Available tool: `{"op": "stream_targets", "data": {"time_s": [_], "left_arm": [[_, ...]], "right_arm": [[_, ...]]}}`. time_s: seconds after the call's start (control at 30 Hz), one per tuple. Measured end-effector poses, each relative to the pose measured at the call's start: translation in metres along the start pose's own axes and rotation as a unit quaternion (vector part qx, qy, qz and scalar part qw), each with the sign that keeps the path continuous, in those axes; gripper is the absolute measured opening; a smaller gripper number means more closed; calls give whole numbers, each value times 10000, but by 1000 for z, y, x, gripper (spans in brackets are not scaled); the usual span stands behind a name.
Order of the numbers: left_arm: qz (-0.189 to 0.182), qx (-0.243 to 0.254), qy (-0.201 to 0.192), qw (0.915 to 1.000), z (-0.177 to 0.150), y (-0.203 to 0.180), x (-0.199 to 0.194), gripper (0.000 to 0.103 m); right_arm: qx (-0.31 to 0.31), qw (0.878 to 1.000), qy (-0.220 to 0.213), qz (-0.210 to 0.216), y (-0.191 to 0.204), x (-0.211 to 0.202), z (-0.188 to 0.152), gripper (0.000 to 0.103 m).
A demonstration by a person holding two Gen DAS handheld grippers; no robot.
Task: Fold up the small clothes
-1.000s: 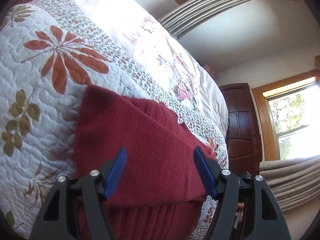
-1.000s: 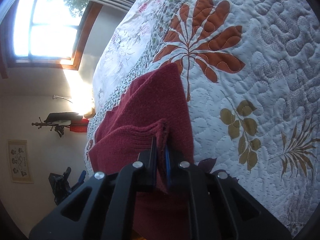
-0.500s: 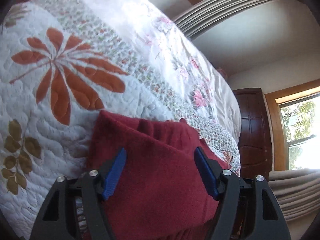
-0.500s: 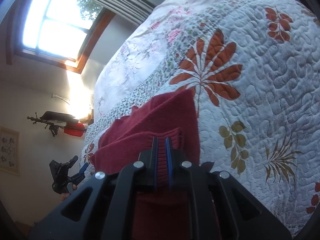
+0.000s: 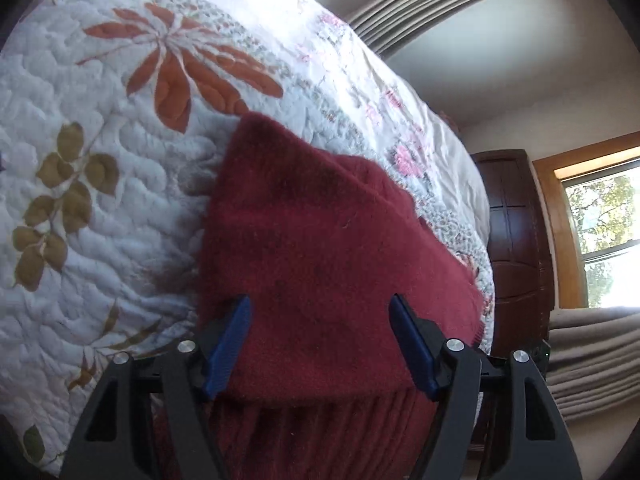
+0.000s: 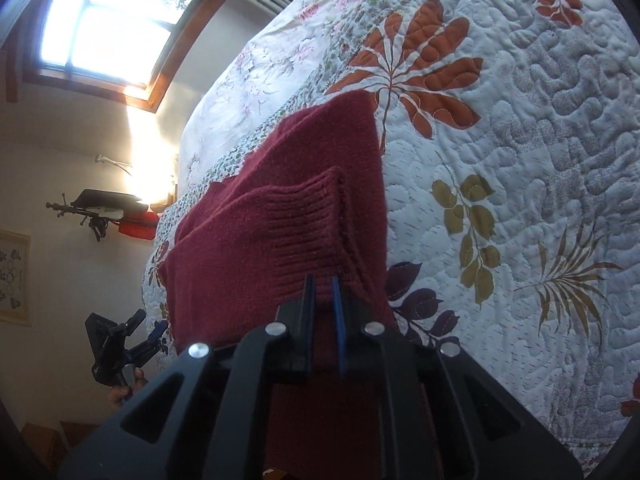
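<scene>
Thing to fold: a dark red knit sweater [image 5: 320, 248], soft and fuzzy, with ribbed knit at one edge.

Where it is: on a bed, lying on a white quilt [image 5: 100, 200] with orange and olive leaves sewn on it. It sits near the edge of the bed closest to the cameras.

Which way it points: in both views the sweater's long side runs away from the tongs, up across the quilt. Its far end comes to a blunt corner that points at the big orange leaf [image 6: 412, 68]. The corner ends just short of that leaf.

How it lies: it is folded, with one layer on top of another. In the right wrist view a ribbed cuff or hem [image 6: 304, 224] lies on top, bunched up a little.

Left tongs [image 5: 320, 312]: the two blue tips are spread wide apart. The sweater lies between and below them. The tips are not pinching it.

Right tongs [image 6: 322, 280]: the two tips are squeezed close together, with a thin bit of the ribbed edge caught between them.

Also seen from the right: the left tongs [image 6: 120, 344] show far off at the side of the bed, with a hand [image 6: 124, 388] under them.

Room: a window [image 6: 104, 20] with a wood frame, and a dark wood door [image 5: 516, 236].
</scene>
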State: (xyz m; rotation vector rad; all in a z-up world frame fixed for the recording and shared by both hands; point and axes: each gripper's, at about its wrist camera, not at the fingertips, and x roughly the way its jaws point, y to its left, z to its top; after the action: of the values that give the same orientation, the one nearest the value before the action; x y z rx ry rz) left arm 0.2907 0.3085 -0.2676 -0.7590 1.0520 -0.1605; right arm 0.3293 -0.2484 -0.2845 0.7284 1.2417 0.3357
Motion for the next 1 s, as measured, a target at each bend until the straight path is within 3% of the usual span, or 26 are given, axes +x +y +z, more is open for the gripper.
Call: {"op": "stream_targets", "data": {"time_s": [0.1, 0.2, 0.37, 0.5, 0.6, 0.8, 0.9, 1.0], "left_arm": [[14, -170, -340, 9993, -23, 12, -41, 76], [279, -384, -409, 9980, -60, 34, -69, 77], [752, -664, -179, 9948, -136, 72, -91, 78], [1092, -601, 321, 9917, -187, 96, -89, 82], [1239, -480, 782, 9880, -214, 111, -76, 82], [1316, 220, 1477, 9800, -246, 137, -36, 82], [1235, 565, 1640, 9771, -252, 148, -17, 82], [1057, 697, 1605, 9789, -252, 154, -5, 82]], "right_arm": [[-129, 9998, -105, 95, -4, -25, -14, 28], [-208, 9997, -66, 126, -15, -43, -34, 45], [-343, 9990, 284, 47, -41, -50, -76, 60], [-189, 9986, 495, 91, -70, -53, -115, 71], [52, 9980, 632, -18, -92, -57, -150, 72], [595, 9955, 617, -412, -123, -68, -223, 72], [956, 9925, 595, -466, -127, -72, -258, 73], [929, 9914, 655, -642, -118, -74, -286, 73]]}}
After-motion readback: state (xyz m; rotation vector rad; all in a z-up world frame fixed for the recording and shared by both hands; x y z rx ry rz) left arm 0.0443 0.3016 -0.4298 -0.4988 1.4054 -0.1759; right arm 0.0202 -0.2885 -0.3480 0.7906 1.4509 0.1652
